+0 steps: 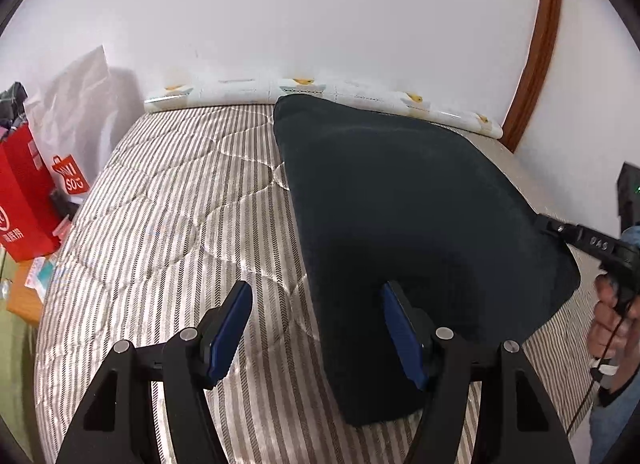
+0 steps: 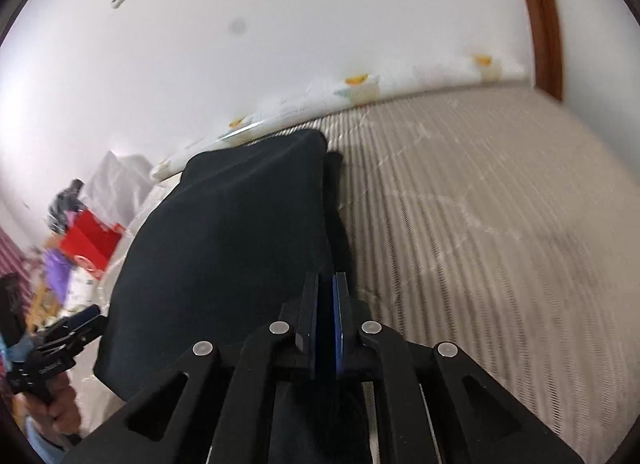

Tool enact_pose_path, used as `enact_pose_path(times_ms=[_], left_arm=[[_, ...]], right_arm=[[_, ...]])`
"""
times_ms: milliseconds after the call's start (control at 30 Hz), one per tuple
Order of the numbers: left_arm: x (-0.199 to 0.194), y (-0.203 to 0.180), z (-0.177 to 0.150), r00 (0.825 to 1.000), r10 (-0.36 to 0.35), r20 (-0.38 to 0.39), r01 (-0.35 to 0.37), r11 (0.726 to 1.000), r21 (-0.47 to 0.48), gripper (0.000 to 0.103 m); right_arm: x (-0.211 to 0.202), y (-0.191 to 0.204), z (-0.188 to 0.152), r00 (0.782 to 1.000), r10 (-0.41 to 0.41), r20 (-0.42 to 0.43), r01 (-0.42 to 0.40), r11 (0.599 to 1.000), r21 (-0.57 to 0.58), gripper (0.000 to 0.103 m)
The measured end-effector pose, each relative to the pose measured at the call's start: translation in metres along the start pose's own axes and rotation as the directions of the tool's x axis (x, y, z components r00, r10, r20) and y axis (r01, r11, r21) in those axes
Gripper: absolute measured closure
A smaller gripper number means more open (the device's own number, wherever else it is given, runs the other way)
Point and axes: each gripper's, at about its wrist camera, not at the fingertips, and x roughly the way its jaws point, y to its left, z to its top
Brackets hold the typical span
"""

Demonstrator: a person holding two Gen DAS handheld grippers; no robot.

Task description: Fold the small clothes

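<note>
On the striped bed (image 1: 160,200), right gripper (image 2: 327,296) pinches the dark garment's (image 1: 400,200) edge; left gripper (image 1: 316,328) jaws spread.

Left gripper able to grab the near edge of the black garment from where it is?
Probably yes: the left gripper is open, its right finger already over the black garment, nothing between.

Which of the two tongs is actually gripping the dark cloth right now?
The right tongs, shut on the dark cloth at its edge. The left tongs are open, holding nothing.
</note>
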Motion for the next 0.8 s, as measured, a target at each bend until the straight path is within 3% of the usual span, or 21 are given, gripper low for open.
enact_pose_path(times_ms=[100,233,433,700,733,800], left_arm=[[-0.007,-0.002,-0.004,1.000,-0.002,0.004,0.002,1.000,0.012,0.039],[-0.015,-0.002,-0.014,1.000,-0.019,-0.003,0.019,0.999,0.031,0.039],[-0.023,0.001,-0.042,0.999,-0.038,-0.030,0.039,0.998,0.039,0.039],[-0.007,0.001,-0.061,0.997,-0.011,-0.070,0.012,1.000,0.004,0.040],[-0.004,0.000,-0.059,0.998,-0.008,-0.062,0.008,1.000,-0.002,0.042],[0.003,-0.003,-0.050,0.999,-0.005,-0.043,0.005,1.000,0.010,0.063]], right_arm=[[-0.024,0.007,-0.005,0.999,-0.032,0.023,0.033,0.998,-0.046,0.094],[-0.049,0.008,-0.018,0.995,-0.097,0.023,0.099,0.987,-0.125,0.070],[-0.068,0.003,-0.055,0.989,-0.145,-0.009,0.141,0.973,-0.181,0.067],[-0.043,0.008,-0.082,0.991,-0.120,-0.066,0.109,0.982,-0.157,0.067],[-0.037,0.008,-0.081,0.988,-0.136,-0.073,0.124,0.980,-0.153,0.067],[-0.025,0.009,-0.078,0.991,-0.124,-0.050,0.117,0.986,-0.119,0.070]])
